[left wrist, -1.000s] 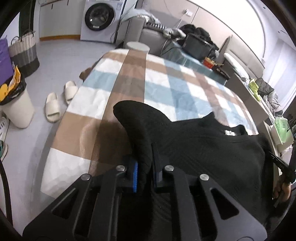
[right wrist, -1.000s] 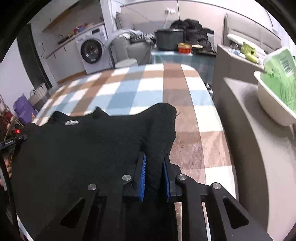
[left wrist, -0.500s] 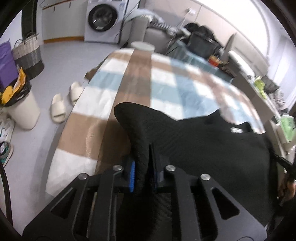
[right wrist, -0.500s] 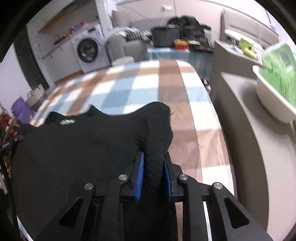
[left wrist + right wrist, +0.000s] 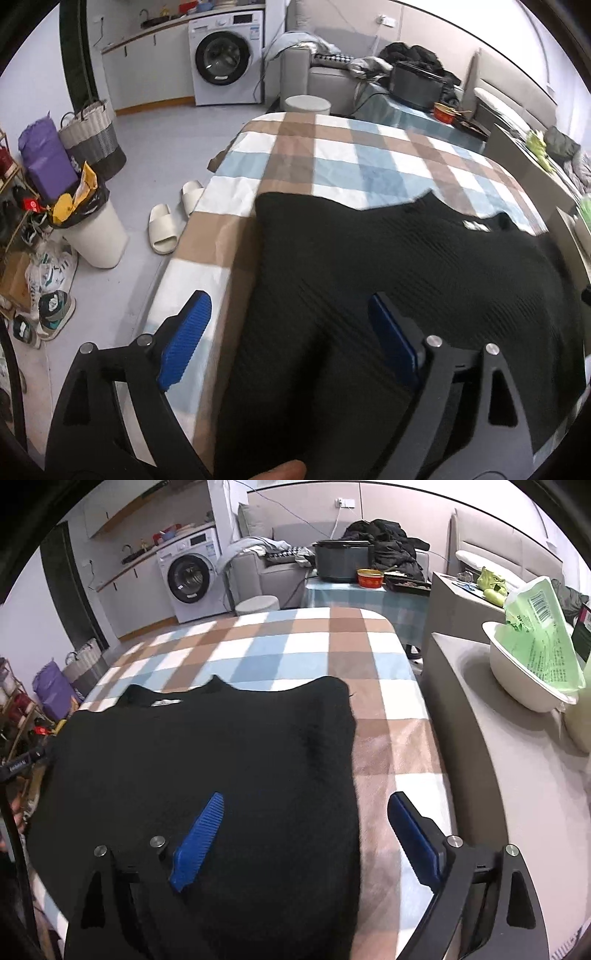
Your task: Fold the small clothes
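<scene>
From the left wrist camera, the left gripper [image 5: 288, 334] tilts steeply downward over the near left part of a black ribbed knit garment [image 5: 388, 280], which lies flat on a counter covered by a brown, blue and white checked cloth [image 5: 332, 158]. Its blue-padded fingers [image 5: 184, 338] stand wide apart and are opening; the garment's left edge lies below the gap, and neither pad presses on the fabric. The left finger hangs over the bare checked cloth at the counter's edge, the right finger over the black knit. A fingertip of the person's hand [image 5: 284, 470] shows at the bottom edge. On the floor to the left lie a pair of cream slippers [image 5: 166, 223] beside a white bin [image 5: 94, 229].

From the right wrist camera, the right gripper [image 5: 304, 830] also points down and forward, over the garment's [image 5: 207, 768] near right edge. Its blue fingers [image 5: 199, 843] are spread wide and opening, with nothing clamped: the left finger sits above the black knit, the right one above the checked cloth [image 5: 295, 646]. The garment lies spread flat, its neckline with a small white label [image 5: 164, 702] toward the far side. To the right, on a grey surface, a white bowl [image 5: 517, 679] holds a green plastic bag [image 5: 543, 627].
</scene>
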Tool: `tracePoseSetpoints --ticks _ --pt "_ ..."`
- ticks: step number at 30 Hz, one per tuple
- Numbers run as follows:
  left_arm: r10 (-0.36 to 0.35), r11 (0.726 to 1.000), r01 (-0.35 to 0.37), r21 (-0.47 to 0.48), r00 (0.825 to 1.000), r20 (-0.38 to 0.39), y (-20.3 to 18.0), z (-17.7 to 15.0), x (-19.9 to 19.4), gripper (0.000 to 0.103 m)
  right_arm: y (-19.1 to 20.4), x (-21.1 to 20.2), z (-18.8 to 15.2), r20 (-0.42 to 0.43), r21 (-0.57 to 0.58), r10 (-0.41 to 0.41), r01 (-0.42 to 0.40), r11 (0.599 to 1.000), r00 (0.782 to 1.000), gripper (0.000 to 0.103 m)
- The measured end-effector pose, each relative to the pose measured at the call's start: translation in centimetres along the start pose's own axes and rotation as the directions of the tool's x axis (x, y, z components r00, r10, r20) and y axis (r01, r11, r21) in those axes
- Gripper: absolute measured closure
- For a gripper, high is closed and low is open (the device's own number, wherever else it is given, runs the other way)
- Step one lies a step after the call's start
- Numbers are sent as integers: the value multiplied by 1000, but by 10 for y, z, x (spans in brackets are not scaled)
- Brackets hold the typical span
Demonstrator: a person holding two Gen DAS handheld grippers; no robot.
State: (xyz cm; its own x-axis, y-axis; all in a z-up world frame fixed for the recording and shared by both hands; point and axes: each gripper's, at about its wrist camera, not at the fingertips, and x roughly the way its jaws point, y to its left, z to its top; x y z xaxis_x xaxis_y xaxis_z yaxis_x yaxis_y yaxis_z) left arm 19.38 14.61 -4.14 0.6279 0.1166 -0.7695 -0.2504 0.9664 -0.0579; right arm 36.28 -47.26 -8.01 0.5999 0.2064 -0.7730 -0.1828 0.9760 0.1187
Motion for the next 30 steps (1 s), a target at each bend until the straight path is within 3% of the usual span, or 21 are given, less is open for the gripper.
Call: tracePoseSetpoints --ticks 3,11,16,19,25,29,30 --pt "-6 1000 6 4 1000 11 -9 -22 -23 1 9 -12 -12 15 -5 18 -18 1000 1000 9" --pt "-90 995 90 35 996 8 -26 -90 -79 1 14 -43 -71 16 13 80 -80 997 997 9" --pt "-128 989 126 82 991 22 -40 -112 -103 1 2 -55 -98 20 62 89 -90 994 996 9" --pt "-137 985 134 105 990 22 -50 -116 -109 1 -10 -57 -113 10 116 147 -147 982 989 10" --pt "-149 983 149 106 989 -7 -62 -126 -104 1 -17 -59 -123 -16 126 167 -163 979 986 31" --pt "-152 987 154 54 988 -30 -50 -129 -97 1 -13 -53 -127 -49 106 151 -145 984 987 75" --pt "-153 987 154 44 988 -33 -46 -128 -94 1 -13 -53 -128 -46 101 152 -147 984 987 78"
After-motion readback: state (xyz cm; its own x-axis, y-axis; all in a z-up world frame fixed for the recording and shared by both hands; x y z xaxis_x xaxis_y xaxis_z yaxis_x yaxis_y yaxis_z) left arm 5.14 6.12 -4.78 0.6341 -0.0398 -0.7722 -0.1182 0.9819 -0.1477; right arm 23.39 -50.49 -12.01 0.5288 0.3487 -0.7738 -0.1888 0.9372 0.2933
